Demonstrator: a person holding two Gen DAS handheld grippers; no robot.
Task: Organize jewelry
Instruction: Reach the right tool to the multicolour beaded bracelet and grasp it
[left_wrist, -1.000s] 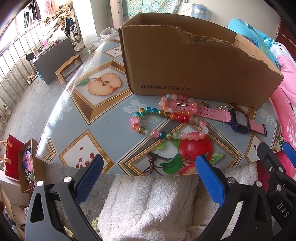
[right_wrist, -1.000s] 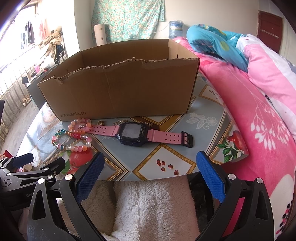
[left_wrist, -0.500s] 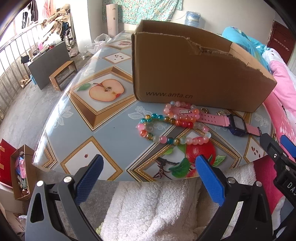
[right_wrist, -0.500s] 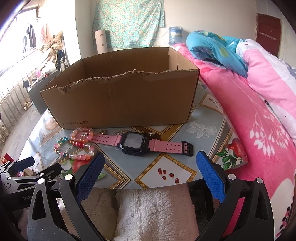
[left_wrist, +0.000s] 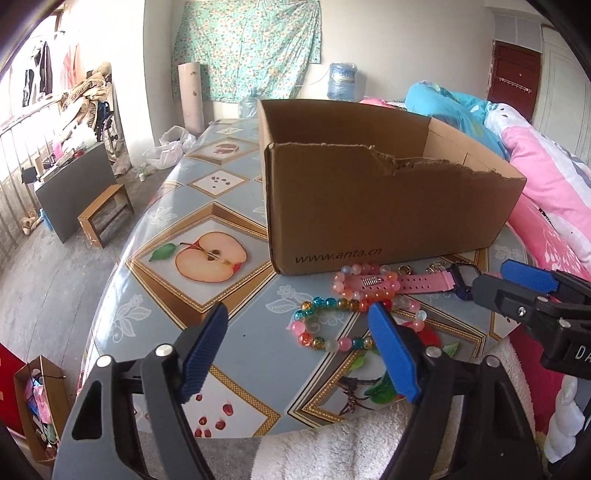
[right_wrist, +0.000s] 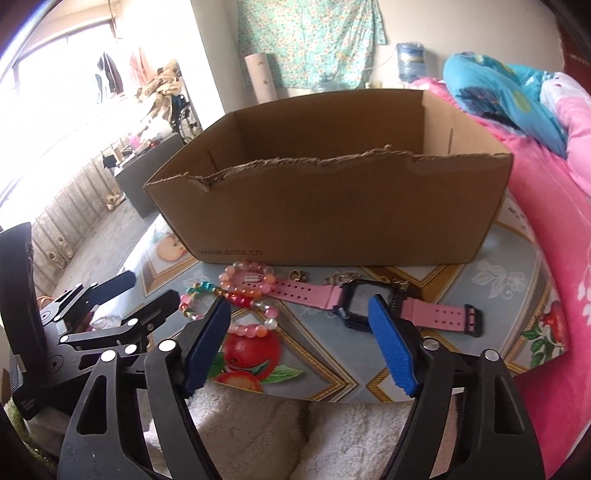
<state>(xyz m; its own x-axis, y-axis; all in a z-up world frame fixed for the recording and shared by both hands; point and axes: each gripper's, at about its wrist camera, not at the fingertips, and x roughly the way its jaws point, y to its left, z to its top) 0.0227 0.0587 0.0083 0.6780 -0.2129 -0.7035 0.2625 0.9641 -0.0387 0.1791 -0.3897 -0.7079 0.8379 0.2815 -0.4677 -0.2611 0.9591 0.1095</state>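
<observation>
Both tools are spread wide, gripping nothing: left tool (left_wrist: 299, 354) low over the tabletop (left_wrist: 155, 295) near edge, right tool (right_wrist: 299, 347) likewise. Bead bracelets (left_wrist: 347, 314) and pink watch (right_wrist: 365, 302) lie mid-frame, right against the torn cardboard box (right_wrist: 332, 206).

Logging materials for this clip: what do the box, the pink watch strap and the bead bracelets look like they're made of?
Box: brown corrugated cardboard, matte, with a ragged torn front edge. Watch strap: probably moulded rubber or silicone, matte pink with punched holes. Bead bracelets: glossy translucent beads, glass or plastic; the pictures can't settle which.
</observation>
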